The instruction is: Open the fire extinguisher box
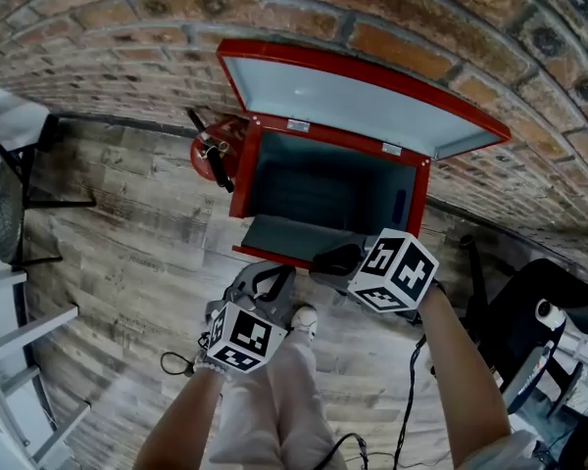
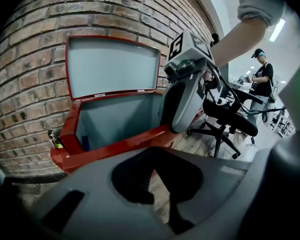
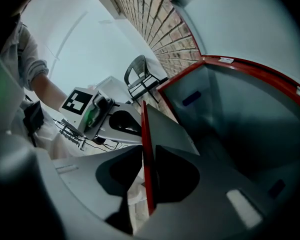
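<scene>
**Entry — fire extinguisher box (image 1: 241, 179).** Red, standing on the plank floor (image 1: 127, 262) against the brick wall (image 1: 98, 57), directly in front of me.

- **Top lid (image 1: 343, 91):** raised and leaning back toward the wall, pale underside showing.
- **Front flap (image 1: 289, 238):** tipped outward toward me, grey inner face up. It looks only part of the way down.
- **Interior:** grey-blue, and nothing stands in it that I can see. A red extinguisher (image 1: 211, 155) with a black valve sits on the floor just beside the box's left wall.
- **My right tongs (image 3: 146, 156):** pinching the flap's red rim, which runs straight between the two jaws.
- **My left tongs (image 2: 151, 181):** tips pressed together on nothing, held short of the box with floor showing beyond them.

**Status, as I judge it:** opening is nearly complete, with the lid up and the flap already away from the body. What remains is to bring the flap to wherever it rests, then let go of the rim.
</scene>
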Motion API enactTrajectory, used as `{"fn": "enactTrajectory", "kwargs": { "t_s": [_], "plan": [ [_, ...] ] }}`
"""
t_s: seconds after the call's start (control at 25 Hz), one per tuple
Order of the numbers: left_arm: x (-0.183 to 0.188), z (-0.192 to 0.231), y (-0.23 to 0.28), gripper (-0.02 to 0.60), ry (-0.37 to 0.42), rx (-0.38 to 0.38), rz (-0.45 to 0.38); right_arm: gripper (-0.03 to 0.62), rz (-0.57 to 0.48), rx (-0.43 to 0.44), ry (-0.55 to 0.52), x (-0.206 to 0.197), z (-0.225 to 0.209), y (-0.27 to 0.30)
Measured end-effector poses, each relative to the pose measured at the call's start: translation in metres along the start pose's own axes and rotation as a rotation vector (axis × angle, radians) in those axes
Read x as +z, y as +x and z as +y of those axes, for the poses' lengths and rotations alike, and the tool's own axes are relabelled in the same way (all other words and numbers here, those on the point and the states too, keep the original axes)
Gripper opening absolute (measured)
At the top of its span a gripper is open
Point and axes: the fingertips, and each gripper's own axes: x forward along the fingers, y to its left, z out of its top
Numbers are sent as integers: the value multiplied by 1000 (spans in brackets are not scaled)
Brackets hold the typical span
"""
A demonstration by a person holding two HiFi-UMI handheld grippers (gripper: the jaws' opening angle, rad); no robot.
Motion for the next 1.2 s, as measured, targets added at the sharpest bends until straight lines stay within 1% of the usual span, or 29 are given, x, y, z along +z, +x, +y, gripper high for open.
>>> {"fn": "enactTrajectory", "kwargs": {
  "t_s": [0.04,0.24,0.36,0.56,0.68,0.84,1.04,1.2],
  "plan": [
    [-1,-1,0,0,3,-1,2,87,0,4,-1,-1,1,1],
    [-9,-8,-6,0,-4,-6,11,83,5,16,2,-8,9,7],
    [-11,-15,-17,0,-12,-9,6,80,22,25,2,-14,15,12],
    [-22,-23,-37,0,1,-16,17,74,58,33,-25,-29,28,26],
    [-27,-24,-48,0,-4,-15,19,71,75,21,-43,-40,36,37],
    [-32,-23,-58,0,-16,5,14,69,90,-1,-53,-53,43,49],
    [-39,-26,-63,0,20,-9,29,67,111,-33,-68,-70,49,65],
    [-42,-21,-62,0,21,3,22,66,122,-43,-81,-82,53,80]
  ]
}}
